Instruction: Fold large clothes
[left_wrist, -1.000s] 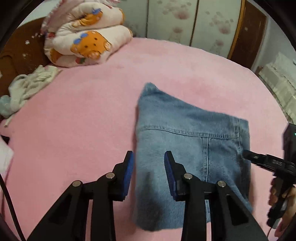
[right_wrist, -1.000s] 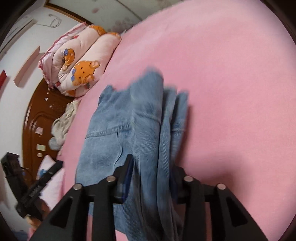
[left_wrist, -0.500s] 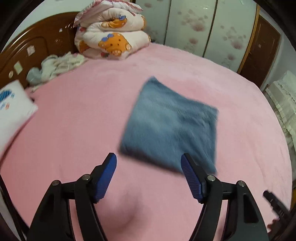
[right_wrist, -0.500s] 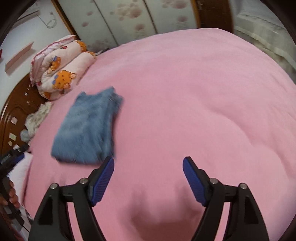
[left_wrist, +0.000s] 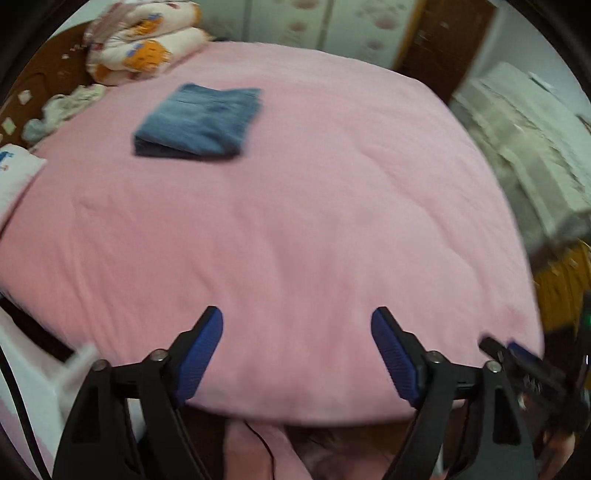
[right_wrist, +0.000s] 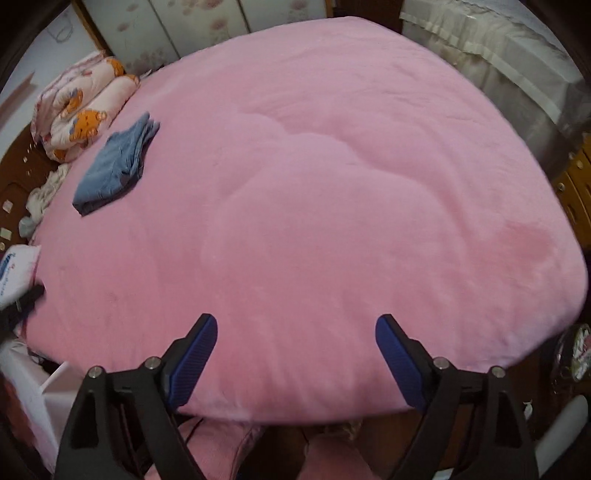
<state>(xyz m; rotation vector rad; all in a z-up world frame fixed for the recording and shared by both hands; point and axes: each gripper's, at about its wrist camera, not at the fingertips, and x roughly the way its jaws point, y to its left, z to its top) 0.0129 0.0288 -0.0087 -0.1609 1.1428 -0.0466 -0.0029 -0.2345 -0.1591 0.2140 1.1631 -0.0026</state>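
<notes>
A folded pair of blue jeans (left_wrist: 201, 123) lies flat on the pink bed (left_wrist: 295, 221), far up and to the left; it also shows in the right wrist view (right_wrist: 114, 166). My left gripper (left_wrist: 297, 332) is open and empty, low over the bed's near edge, far from the jeans. My right gripper (right_wrist: 295, 339) is open and empty too, over the near edge. The right gripper also shows blurred at the lower right of the left wrist view (left_wrist: 524, 362).
A rolled bear-print quilt (right_wrist: 81, 110) lies at the head of the bed by the wooden headboard (left_wrist: 44, 85). Loose pale clothes (left_wrist: 66, 107) and a white pillow (right_wrist: 14, 269) lie at the left edge. A draped cabinet (right_wrist: 498, 55) stands at the right.
Both grippers let go of the jeans, opened wide and pulled back to the bed's near edge. The jeans stay folded on the bed and now look small and far.
</notes>
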